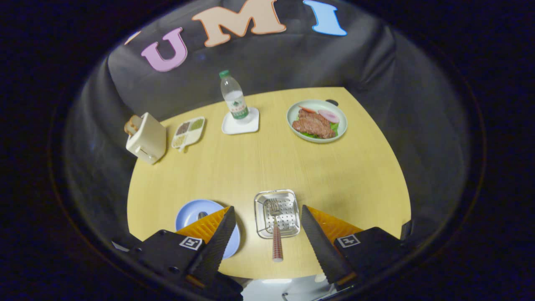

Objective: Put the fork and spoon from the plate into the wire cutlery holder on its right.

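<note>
Gripper spread wide, empty (fork already in holder); spoon on plate sits half-hidden, risking a mis-grab.

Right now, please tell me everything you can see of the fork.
The fork looks like bright metal with a reddish patterned handle. It lies with its tines inside the perforated metal holder and its handle sticking out over the near rim above the table. It sits between the open fingers of the gripper, which do not touch it.
</note>
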